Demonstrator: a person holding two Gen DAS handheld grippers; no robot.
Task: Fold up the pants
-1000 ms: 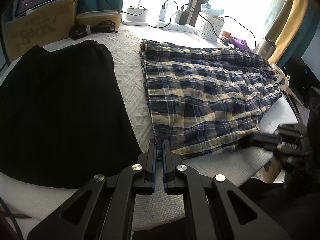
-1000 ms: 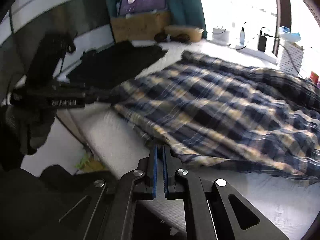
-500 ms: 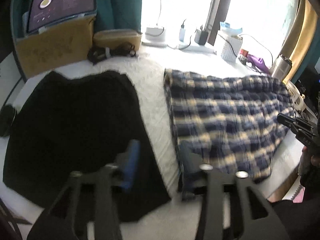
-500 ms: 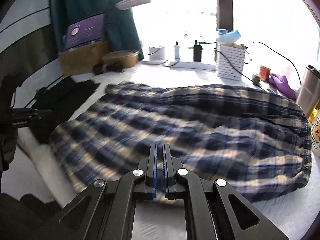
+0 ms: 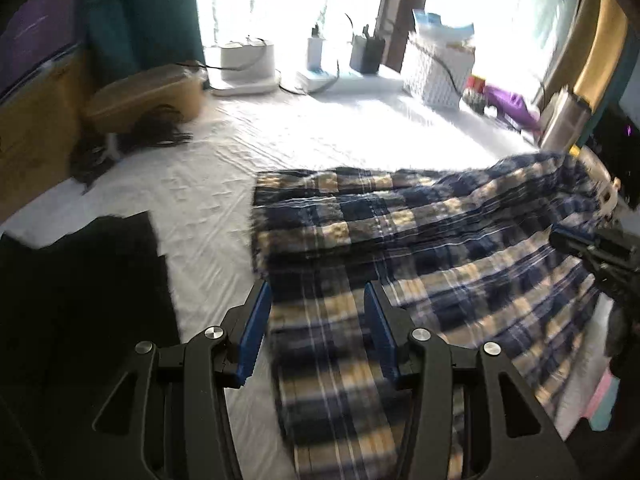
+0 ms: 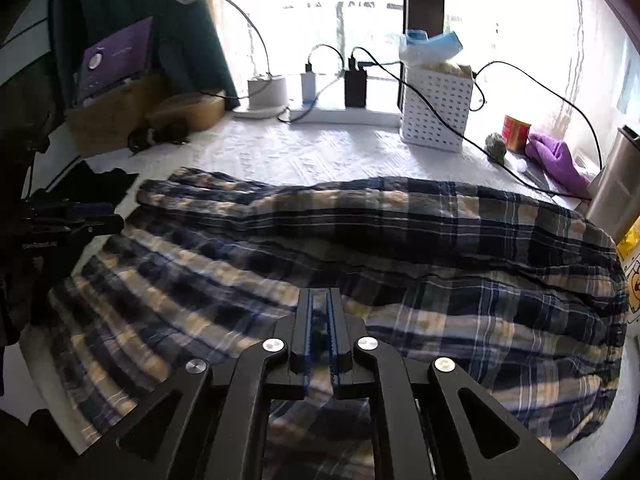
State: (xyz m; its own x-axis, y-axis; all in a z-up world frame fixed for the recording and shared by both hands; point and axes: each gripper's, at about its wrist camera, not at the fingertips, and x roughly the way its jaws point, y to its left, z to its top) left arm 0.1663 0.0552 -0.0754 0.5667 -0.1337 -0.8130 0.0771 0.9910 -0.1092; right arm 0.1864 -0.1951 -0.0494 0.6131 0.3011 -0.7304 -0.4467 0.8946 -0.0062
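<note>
The plaid pants (image 5: 420, 240) lie lengthwise on the white bedcover (image 5: 224, 208), with a rumpled fold along their far side (image 6: 360, 208). My left gripper (image 5: 316, 292) hovers open over the pants' left end, nothing pinched between its blue pads (image 5: 256, 320). My right gripper (image 6: 320, 294) hangs over the near middle of the pants. Its jaws are opening with a narrow gap, and cloth shows below them, not gripped. Each gripper appears in the other's view: the right gripper (image 5: 592, 244), the left gripper (image 6: 80, 216).
A black garment (image 5: 80, 300) lies left of the pants. Along the window stand a white basket (image 6: 436, 108), chargers with trailing cables (image 6: 356, 84), a red can (image 6: 516, 132), a purple cloth (image 6: 560, 160) and a steel tumbler (image 6: 612, 184). A cardboard box (image 6: 108, 116) sits at back left.
My left gripper opened and moved right, from the black garment's edge to over the plaid cloth. My right gripper swung along the pants toward the window side, and its jaws have parted slightly.
</note>
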